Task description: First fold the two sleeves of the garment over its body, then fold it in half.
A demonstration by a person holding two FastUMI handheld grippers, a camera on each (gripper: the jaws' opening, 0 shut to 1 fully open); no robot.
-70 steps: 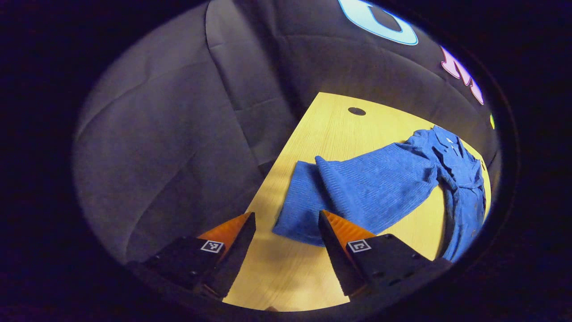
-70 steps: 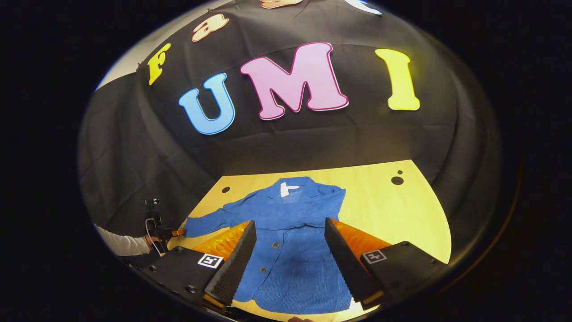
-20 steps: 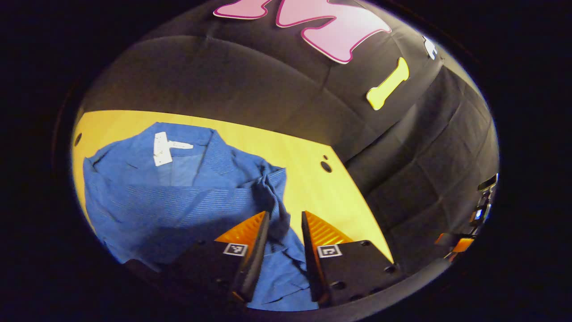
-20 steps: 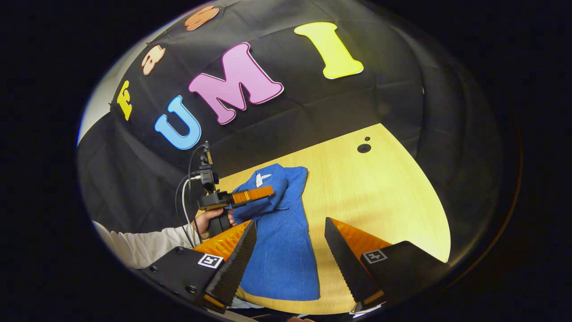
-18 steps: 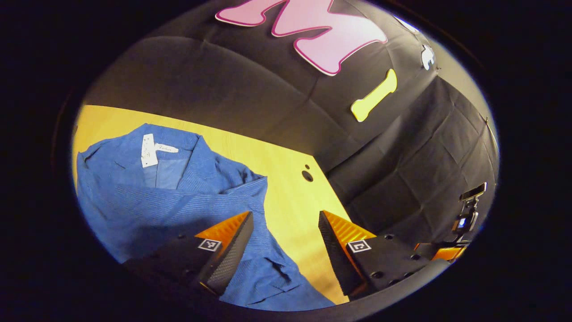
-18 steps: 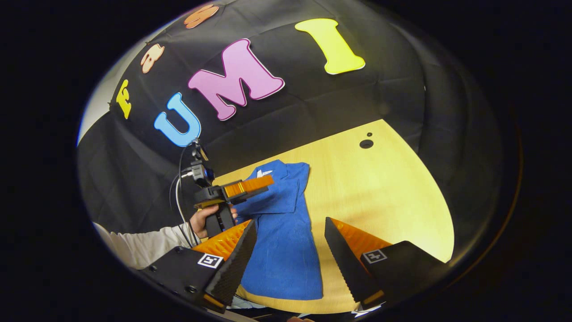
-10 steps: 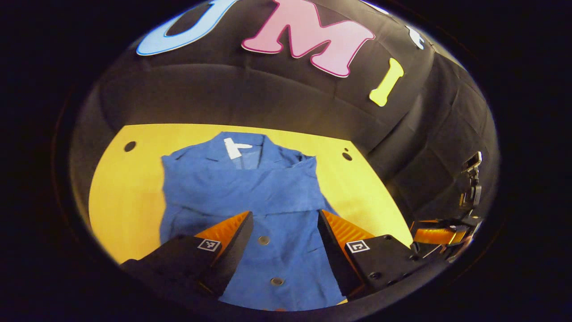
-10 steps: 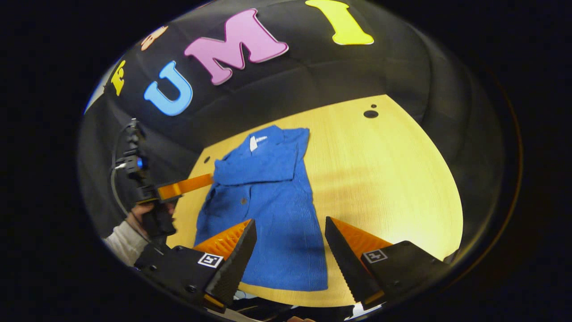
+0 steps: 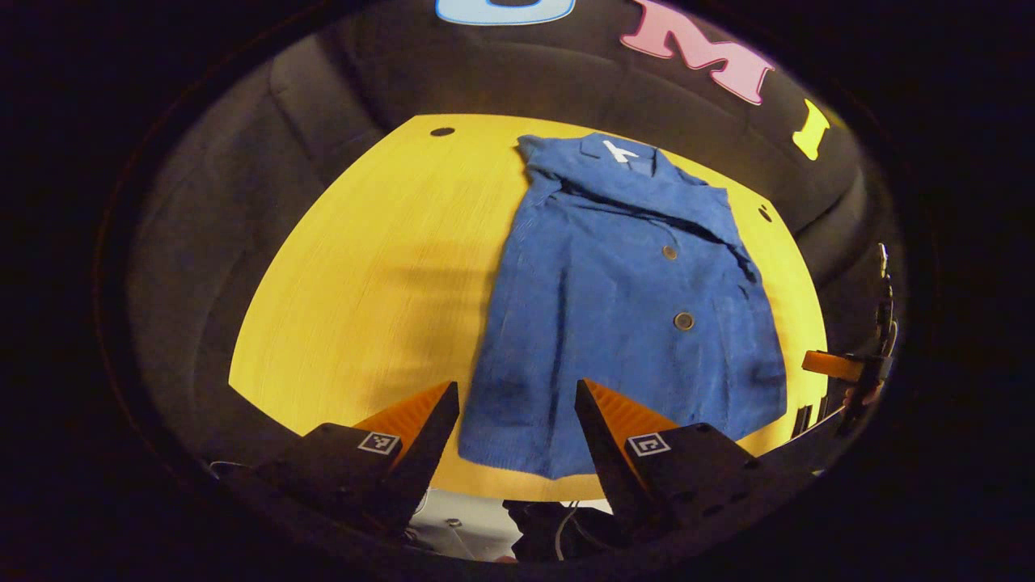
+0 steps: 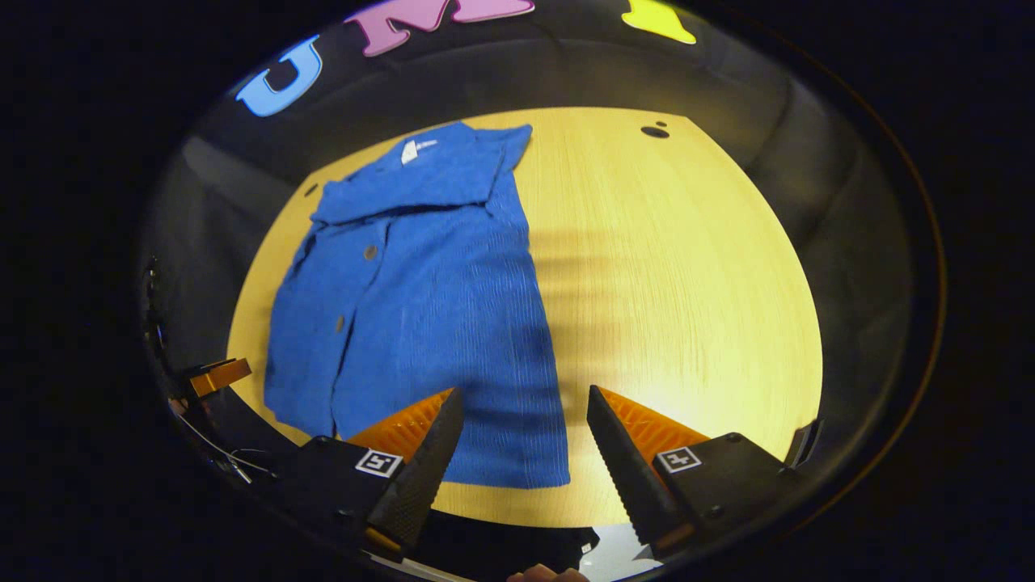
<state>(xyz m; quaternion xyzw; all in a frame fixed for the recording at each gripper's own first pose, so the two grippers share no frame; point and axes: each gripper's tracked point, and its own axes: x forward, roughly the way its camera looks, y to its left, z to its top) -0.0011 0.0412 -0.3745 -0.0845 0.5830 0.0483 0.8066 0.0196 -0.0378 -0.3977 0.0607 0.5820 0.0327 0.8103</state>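
Observation:
A blue buttoned jacket (image 9: 631, 299) lies flat on the yellow wooden table (image 9: 388, 259), collar toward the far wall, both sleeves folded across its chest. My left gripper (image 9: 517, 412) hangs open above the hem's left corner, nothing between its fingers. The same jacket (image 10: 420, 291) fills the left half of the right gripper view, and my right gripper (image 10: 524, 416) hangs open over the hem's right corner near the table's front edge. The right gripper's orange finger (image 9: 833, 365) peeks in at the far right of the left gripper view; the left gripper's orange finger (image 10: 217, 376) appears at the left edge of the right gripper view.
Bare tabletop (image 10: 687, 283) stretches to the right of the jacket, with small dark holes (image 10: 653, 131) near the far corner. Another hole (image 9: 441, 131) marks the far left corner. Black cloth walls ring the table. Cables and dark floor (image 9: 558, 525) lie below the front edge.
The left gripper let go of the sleeve folded over the chest. Both grippers drew back and rose toward the table's front edge, now open above the hem corners.

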